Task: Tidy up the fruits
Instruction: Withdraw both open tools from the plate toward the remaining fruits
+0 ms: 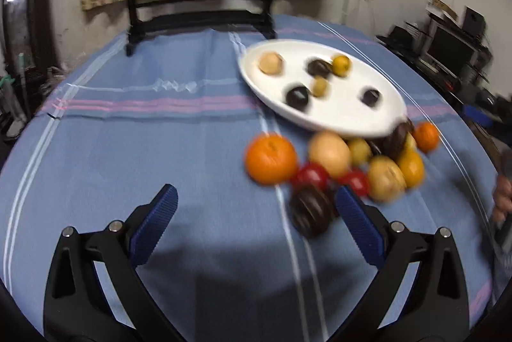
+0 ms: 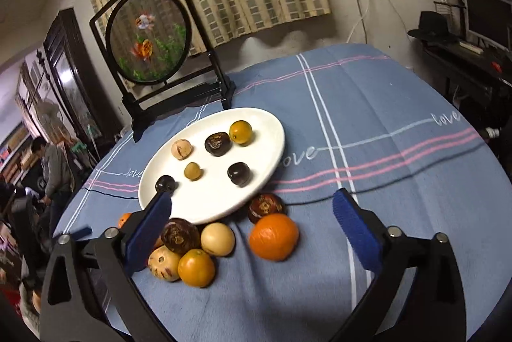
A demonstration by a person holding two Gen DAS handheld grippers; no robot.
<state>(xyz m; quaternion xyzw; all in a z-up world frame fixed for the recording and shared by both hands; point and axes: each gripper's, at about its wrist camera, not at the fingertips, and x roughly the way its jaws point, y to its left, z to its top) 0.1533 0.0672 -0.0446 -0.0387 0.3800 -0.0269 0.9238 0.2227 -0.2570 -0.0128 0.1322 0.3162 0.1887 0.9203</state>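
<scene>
Both the left gripper (image 1: 254, 202) and right gripper (image 2: 252, 207) hover with fingers wide and empty above loose fruits (image 2: 273, 236) beside a white plate (image 2: 272, 124) on the blue-clothed worktop (image 2: 400, 182).

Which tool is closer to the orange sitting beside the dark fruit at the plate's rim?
Right. The orange sits between the open fingers of the right tool; the left tool is across the fruit pile from it.
</scene>
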